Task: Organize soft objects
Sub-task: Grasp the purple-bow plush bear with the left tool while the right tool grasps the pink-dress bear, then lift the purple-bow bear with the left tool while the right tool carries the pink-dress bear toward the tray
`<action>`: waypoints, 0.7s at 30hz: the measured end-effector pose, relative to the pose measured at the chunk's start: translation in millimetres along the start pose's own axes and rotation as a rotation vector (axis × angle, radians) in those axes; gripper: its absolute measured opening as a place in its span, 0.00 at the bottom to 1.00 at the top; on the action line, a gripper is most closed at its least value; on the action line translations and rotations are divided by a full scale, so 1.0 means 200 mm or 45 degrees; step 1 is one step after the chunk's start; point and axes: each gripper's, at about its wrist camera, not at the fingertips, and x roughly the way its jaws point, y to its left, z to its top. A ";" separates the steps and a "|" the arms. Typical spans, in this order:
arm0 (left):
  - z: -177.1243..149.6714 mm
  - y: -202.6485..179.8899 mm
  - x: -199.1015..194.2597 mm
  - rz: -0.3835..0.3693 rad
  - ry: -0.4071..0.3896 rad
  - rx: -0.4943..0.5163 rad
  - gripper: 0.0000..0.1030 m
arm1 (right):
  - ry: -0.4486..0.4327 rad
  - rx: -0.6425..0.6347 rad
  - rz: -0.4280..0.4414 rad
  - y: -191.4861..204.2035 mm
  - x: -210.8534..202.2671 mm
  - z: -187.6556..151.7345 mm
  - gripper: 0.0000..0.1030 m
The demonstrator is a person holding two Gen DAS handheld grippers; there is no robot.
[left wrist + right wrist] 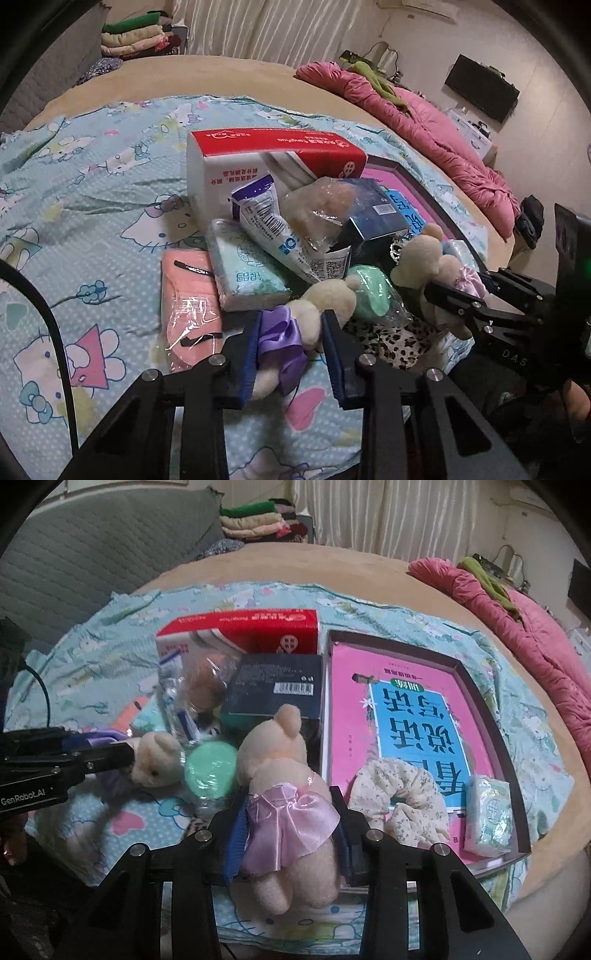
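Note:
My left gripper is shut on a small cream bear with a purple ribbon, which also shows in the right wrist view. My right gripper is shut on a cream bear in a pink skirt; this bear also shows in the left wrist view. Both bears are at the near edge of a pile of packets on the Hello Kitty blanket. A dark shallow box to the right holds a pink book, a floral scrunchie and a tissue pack.
The pile holds a red-and-white tissue box, a dark blue box, a green tissue pack, a pink packet, a green round item and plastic bags. A pink quilt lies at the right. Folded clothes are stacked at the back.

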 end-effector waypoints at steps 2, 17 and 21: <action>-0.01 0.00 -0.02 0.000 -0.006 -0.006 0.31 | -0.018 0.000 0.010 0.00 -0.02 0.00 0.40; 0.00 -0.05 -0.18 0.051 -0.109 -0.019 0.31 | -0.132 0.058 0.075 -0.04 -0.14 0.01 0.40; 0.01 -0.08 -0.21 0.071 -0.136 -0.008 0.31 | -0.178 0.068 0.094 -0.04 -0.18 0.02 0.40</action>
